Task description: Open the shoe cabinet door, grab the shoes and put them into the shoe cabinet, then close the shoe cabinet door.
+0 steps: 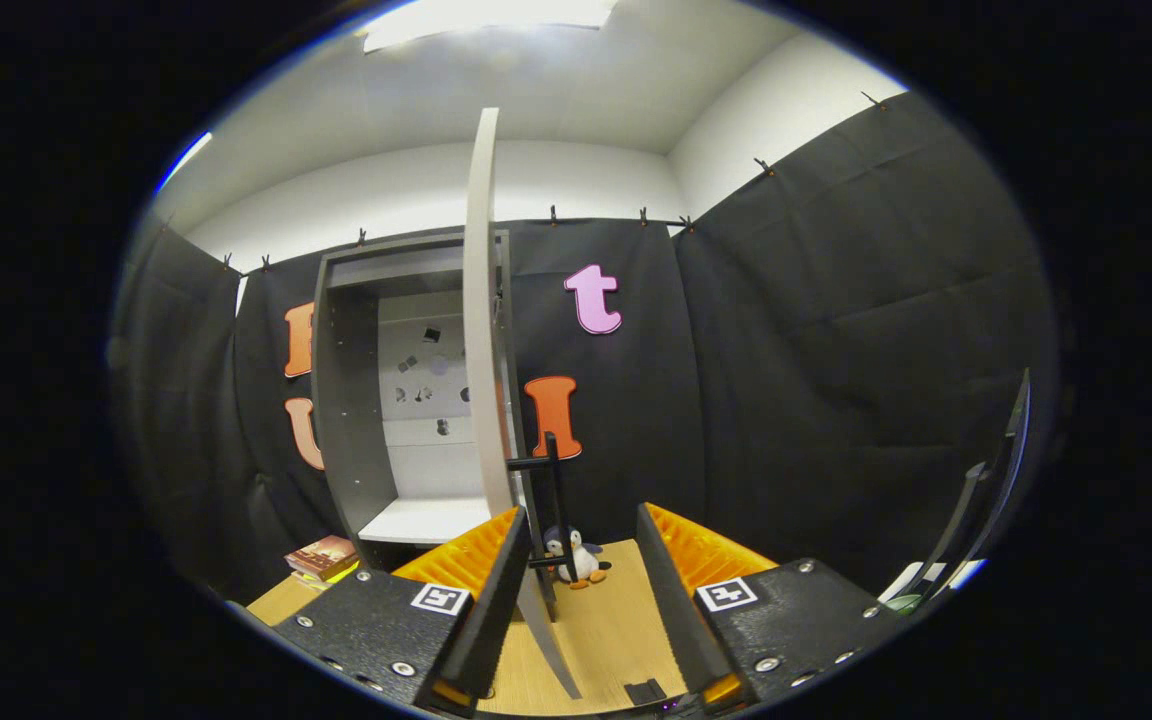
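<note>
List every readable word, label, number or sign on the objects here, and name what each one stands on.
No readable text on any object.
Book stack beside the shoe cabinet: cover print too small and blurred to read.
Square coded markers on the tool body: patterns, no words or numbers.
The tool's fingers stand open, with the cabinet door edge between them.
</note>
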